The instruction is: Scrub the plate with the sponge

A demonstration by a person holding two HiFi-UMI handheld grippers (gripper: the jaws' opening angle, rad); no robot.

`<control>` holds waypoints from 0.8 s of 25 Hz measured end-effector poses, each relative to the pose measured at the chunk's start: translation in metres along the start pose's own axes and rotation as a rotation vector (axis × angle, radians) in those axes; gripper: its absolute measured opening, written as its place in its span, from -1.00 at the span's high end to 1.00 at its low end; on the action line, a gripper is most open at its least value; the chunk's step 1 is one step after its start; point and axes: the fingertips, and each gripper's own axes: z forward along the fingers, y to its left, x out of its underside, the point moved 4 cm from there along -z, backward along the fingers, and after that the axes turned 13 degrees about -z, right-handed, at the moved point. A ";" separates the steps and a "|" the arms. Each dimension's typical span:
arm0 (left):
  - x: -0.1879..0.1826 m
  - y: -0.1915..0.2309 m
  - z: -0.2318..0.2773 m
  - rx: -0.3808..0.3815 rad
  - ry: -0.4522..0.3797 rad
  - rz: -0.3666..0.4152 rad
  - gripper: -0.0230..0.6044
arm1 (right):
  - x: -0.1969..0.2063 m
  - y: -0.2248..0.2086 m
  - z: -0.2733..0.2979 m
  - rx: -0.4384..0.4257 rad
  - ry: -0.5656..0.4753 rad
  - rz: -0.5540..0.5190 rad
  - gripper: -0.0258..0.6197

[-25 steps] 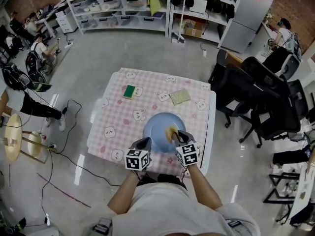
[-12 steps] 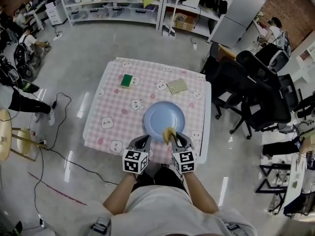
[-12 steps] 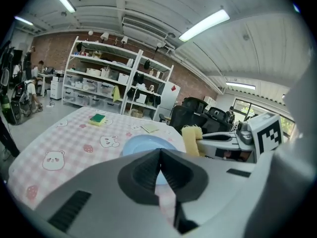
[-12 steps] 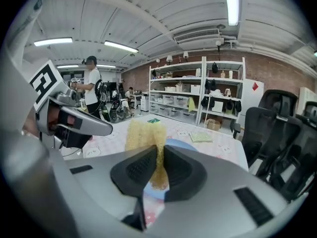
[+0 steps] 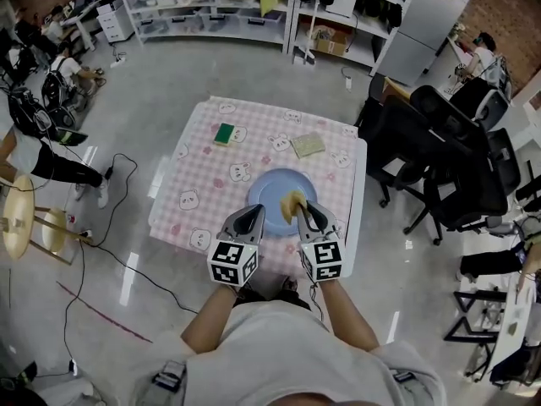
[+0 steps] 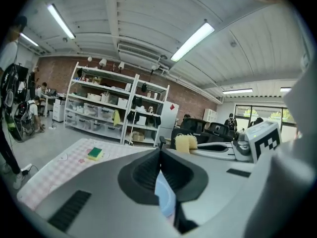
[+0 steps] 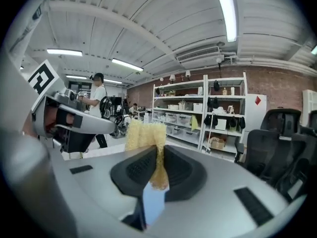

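Head view – table [image 5: 199,194]: pink checked cloth with animal prints, standing on a grey floor.
Head view – plate [image 5: 269,191]: blue, flat on the cloth, toward the near edge.
Head view – left gripper [image 5: 250,213]: tips over the plate's near-left rim.
Head view – right gripper [image 5: 302,209]: tips over the near-right part of the plate.
Head view – yellow sponge [image 5: 293,201]: at the right gripper's tips, above the plate surface; contact with the plate not determinable.
Head view – other items: green sponge [image 5: 224,134] and pale pad [image 5: 308,145] on the far half of the cloth, both well apart from the plate.
Left gripper view – jaws: closed together, pads meeting at the tips; a sliver of blue plate visible through the slit lower down.
Left gripper view – surroundings: right gripper with the yellow sponge just beside, to the right; green sponge on the cloth to the left.
Right gripper view – jaws: clamped on the yellow sponge, its upper part standing out beyond the tips.
Right gripper view – plate: blue strip visible through the gap beneath the sponge.
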 end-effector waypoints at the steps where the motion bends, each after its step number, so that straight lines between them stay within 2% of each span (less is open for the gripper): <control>1: -0.008 -0.007 -0.002 0.004 -0.021 0.010 0.89 | -0.008 -0.007 -0.004 0.011 -0.018 0.003 0.78; 6: -0.047 -0.033 -0.012 0.014 -0.111 0.081 0.89 | -0.047 -0.039 -0.022 0.061 -0.101 -0.010 0.78; 13: -0.094 -0.056 -0.027 0.015 -0.238 0.141 0.89 | -0.099 -0.071 -0.046 0.128 -0.229 -0.031 0.78; 20: -0.097 -0.059 -0.031 -0.007 -0.244 0.167 0.89 | -0.107 -0.069 -0.051 0.133 -0.251 -0.037 0.78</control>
